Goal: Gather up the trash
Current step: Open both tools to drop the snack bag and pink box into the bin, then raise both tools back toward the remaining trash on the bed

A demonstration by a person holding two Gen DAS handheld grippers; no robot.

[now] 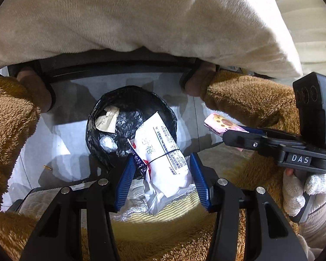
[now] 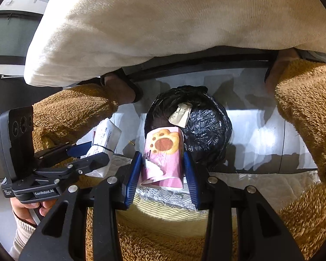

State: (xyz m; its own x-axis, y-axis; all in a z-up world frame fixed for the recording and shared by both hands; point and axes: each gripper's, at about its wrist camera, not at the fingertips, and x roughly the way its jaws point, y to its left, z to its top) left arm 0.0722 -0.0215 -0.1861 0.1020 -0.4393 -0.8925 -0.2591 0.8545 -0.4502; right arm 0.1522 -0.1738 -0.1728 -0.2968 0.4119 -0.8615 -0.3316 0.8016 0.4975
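The landmark is a round bin lined with crinkled black plastic point(image 1: 128, 117), standing on a pale grey floor point(image 1: 60, 143) between two legs in brown fleece point(image 1: 8, 117). Inside the bin lie a folded tan paper scrap point(image 1: 107, 119) and a small white crumpled wad point(image 1: 108, 144).

The left gripper point(image 1: 163, 169) is clamped on a white printed packet bound with a thin black band point(image 1: 163, 150), held over the near rim of the bin.

The right gripper point(image 2: 163, 167) grips a pink paper cup with a brown paw print point(image 2: 163, 152), also over the bin's near rim.

A cream fleece cushion point(image 2: 163, 21) overhangs beyond the bin. A small yellow object point(image 1: 47, 167) lies on the floor left of it.
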